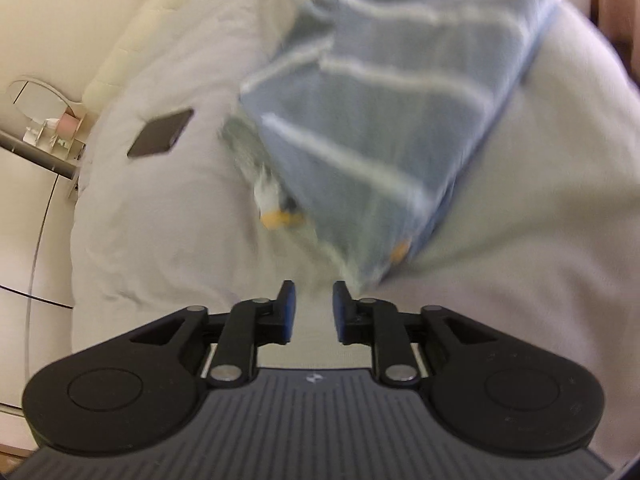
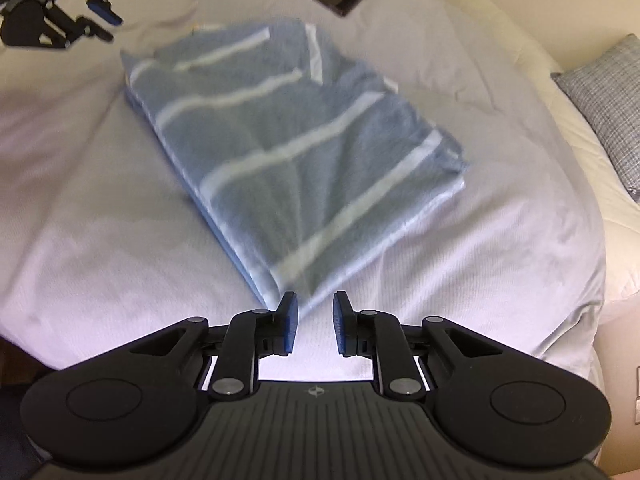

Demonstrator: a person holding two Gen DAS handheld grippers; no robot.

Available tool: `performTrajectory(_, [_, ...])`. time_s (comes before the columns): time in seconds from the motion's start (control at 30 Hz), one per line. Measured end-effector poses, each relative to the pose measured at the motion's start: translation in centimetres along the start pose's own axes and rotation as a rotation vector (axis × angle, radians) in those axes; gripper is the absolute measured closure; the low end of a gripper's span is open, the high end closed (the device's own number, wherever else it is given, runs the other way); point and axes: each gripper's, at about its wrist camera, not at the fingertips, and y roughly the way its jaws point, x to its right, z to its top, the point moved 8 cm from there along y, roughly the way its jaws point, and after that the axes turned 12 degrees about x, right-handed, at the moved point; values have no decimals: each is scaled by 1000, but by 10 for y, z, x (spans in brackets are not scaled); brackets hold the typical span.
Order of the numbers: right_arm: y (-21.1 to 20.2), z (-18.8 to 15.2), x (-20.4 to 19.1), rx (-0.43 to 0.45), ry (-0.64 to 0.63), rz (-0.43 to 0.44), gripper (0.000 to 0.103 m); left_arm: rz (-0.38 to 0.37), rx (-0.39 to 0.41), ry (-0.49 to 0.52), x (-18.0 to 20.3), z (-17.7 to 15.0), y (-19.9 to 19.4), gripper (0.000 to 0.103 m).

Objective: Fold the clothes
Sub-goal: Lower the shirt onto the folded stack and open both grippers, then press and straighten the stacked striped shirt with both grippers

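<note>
While you look along your left hand-held gripper point(image 1: 314, 308), its blue pads stand apart with nothing between them; the folded blue striped garment point(image 1: 384, 120) lies on the bed point(image 1: 152, 216) just ahead, its near corner close beyond the right pad, and a dark flat device point(image 1: 161, 133) sits apart to its left. From your right hand-held gripper point(image 2: 314, 324), also parted and empty, the garment's near corner lies just ahead between the pads; a grey pillow point(image 2: 608, 96) rests far right.
</note>
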Motion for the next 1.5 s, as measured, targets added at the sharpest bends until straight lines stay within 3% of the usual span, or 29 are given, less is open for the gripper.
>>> performTrajectory(0.17, [-5, 23, -11, 21, 47, 24, 76, -69, 41, -27, 20, 14, 15, 74])
performTrajectory(0.4, [-5, 47, -18, 11, 40, 37, 74, -137, 19, -40, 25, -3, 34, 73])
performTrajectory(0.57, [-4, 64, -3, 9, 50, -11, 71, -112, 54, -47, -7, -4, 22, 73])
performTrajectory(0.93, [29, 91, 71, 36, 81, -72, 59, -171, 123, -338, -92, 79, 95, 68])
performTrajectory(1.07, [67, 90, 102, 43, 97, -29, 59, -220, 115, -381, -97, 101, 131, 68])
performTrajectory(1.13, [85, 97, 108, 73, 107, 42, 61, -219, 97, -376, -97, 107, 151, 68])
performTrajectory(1.2, [102, 106, 108, 98, 123, 126, 72, -207, 68, -382, -98, 108, 172, 65])
performTrajectory(1.3, [131, 115, 108, 108, 116, 182, 73, -201, 31, -402, -98, 105, 200, 64])
performTrajectory(1.5, [177, 105, 140, 63, 339, 209, 80, -198, 7, -429, -102, 103, 206, 64])
